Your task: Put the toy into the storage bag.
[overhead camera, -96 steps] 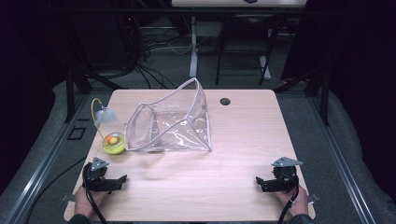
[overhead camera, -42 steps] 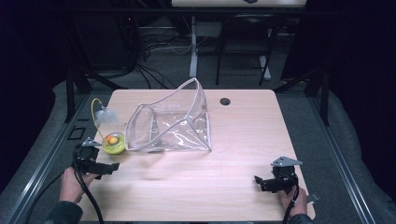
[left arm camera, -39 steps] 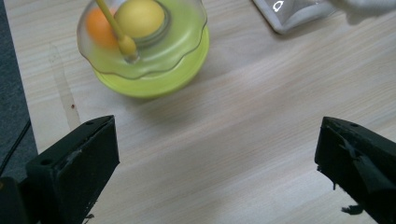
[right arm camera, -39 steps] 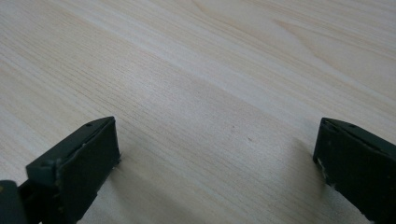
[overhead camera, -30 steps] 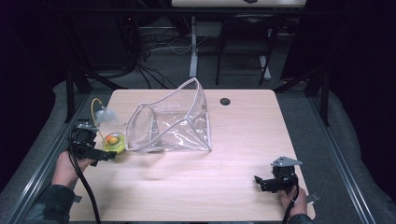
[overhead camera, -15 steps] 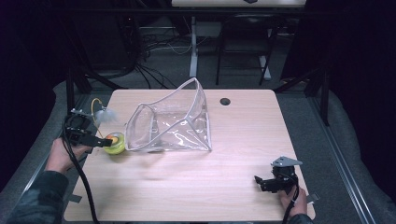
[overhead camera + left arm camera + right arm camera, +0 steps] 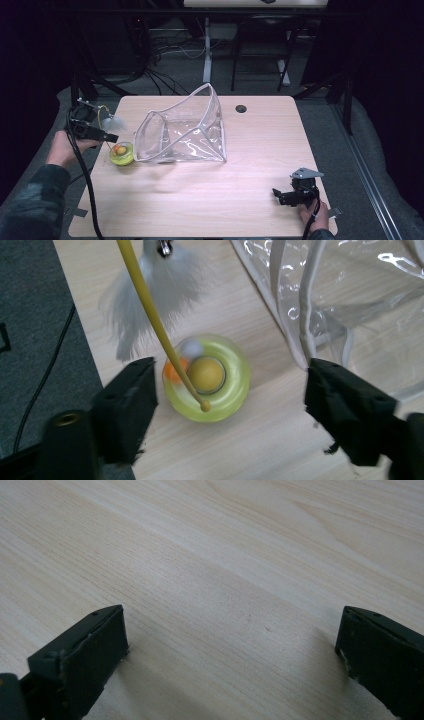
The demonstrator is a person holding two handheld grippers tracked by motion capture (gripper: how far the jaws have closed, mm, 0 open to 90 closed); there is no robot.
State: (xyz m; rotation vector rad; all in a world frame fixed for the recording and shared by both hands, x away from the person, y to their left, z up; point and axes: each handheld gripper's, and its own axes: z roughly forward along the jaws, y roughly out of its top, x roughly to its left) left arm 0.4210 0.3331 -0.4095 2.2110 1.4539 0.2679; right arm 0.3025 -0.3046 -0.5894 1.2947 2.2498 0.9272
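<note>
Left gripper view: the yellow ring toy [image 7: 207, 377] sits on the table [image 7: 260, 440] between my left claw's [image 7: 227, 405] wide-apart jaws, beside the clear bag [image 7: 350, 300]; nothing grasped yet. My right claw [image 7: 232, 652] rests apart, empty

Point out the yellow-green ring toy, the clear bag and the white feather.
yellow-green ring toy [image 7: 235, 390], left gripper view, on its right rim.
clear bag [image 7: 187, 145], high view, on its flat lower panel.
white feather [image 7: 135, 305], left gripper view, on its fluffy middle.

Clear pouch [image 7: 182, 131] mid-table — bare wood in front
</note>
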